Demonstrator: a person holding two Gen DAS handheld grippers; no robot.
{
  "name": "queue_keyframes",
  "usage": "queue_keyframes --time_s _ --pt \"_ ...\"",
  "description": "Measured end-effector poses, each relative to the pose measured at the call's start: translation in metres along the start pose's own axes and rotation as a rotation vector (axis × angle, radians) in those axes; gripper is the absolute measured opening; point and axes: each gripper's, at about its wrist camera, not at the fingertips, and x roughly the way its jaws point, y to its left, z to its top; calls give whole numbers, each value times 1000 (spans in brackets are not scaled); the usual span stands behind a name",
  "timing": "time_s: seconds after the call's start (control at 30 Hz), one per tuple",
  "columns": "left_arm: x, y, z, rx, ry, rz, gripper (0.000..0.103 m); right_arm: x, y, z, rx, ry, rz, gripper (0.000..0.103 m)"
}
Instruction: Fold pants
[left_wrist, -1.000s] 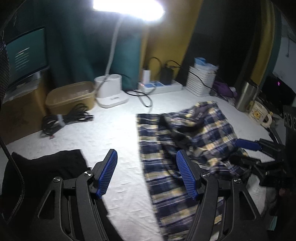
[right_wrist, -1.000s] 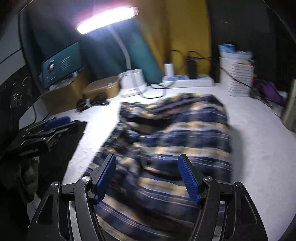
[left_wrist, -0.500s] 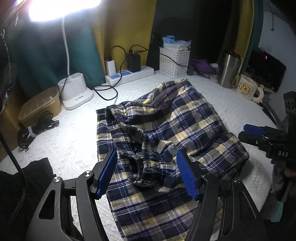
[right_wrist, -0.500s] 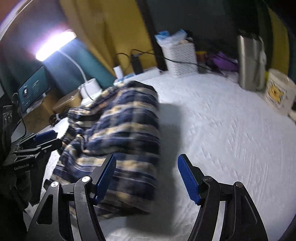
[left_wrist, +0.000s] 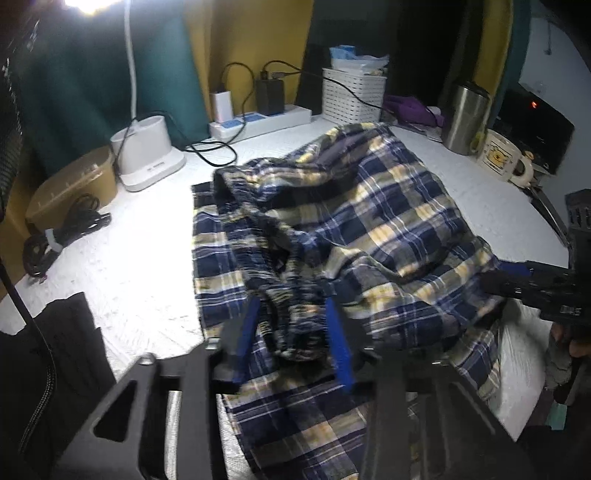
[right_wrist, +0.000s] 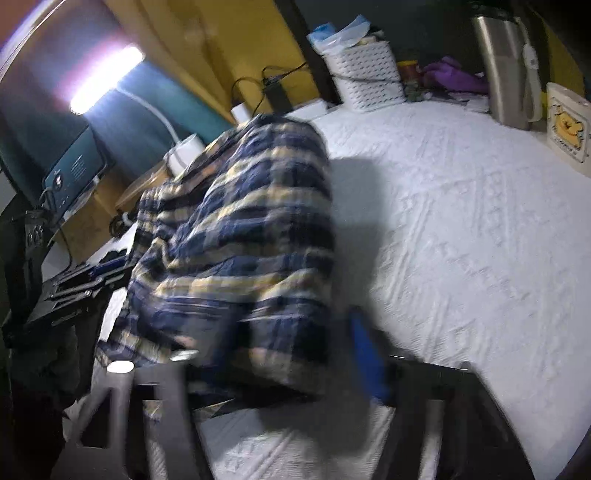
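Note:
Blue, yellow and white plaid pants (left_wrist: 369, 229) lie rumpled on the white bed cover (left_wrist: 140, 266). My left gripper (left_wrist: 293, 334) has closed part way around the bunched waistband at the near edge, with cloth filling the gap between its blue pads. My right gripper (right_wrist: 280, 354) is at the pants' right edge (right_wrist: 236, 236); the cloth covers its left finger and only the right blue pad (right_wrist: 367, 354) shows, blurred. The right gripper also shows from the side in the left wrist view (left_wrist: 532, 284).
A desk lamp base (left_wrist: 147, 155), power strip (left_wrist: 258, 120), white basket (left_wrist: 352, 94), steel tumbler (left_wrist: 465, 116) and mug (left_wrist: 506, 158) line the far side. A brown box (left_wrist: 70, 188), coiled cable (left_wrist: 59, 236) and dark cloth (left_wrist: 55, 350) lie left.
My left gripper moved forward onto the waistband and its jaws narrowed on it. My right gripper moved left into the pants' right edge, and the cloth now covers its left finger.

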Motion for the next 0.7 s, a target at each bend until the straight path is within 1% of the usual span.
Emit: queue_keyframes --time_s 0.03,0.07,0.17,0.3,0.47,0.7 --pt "0 0 -1 -1 2 -6 21 -2 3 0 0 -5 12 28" --pt "-1 0 -1 0 -5 -4 19 -5 6 0 -6 -9 19 18" --pt "-13 0 0 1 -40 -9 17 -16 21 1 -54 -23 3 17" --pt "-28 2 0 5 -96 -24 17 -25 29 -2 -67 -20 -14 17" --pt "-20 10 -9 -19 -68 -36 17 -19 27 -17 -52 8 -49 17" --pt "-21 15 -12 -8 -60 -32 17 -21 38 -37 -64 -4 -111 17"
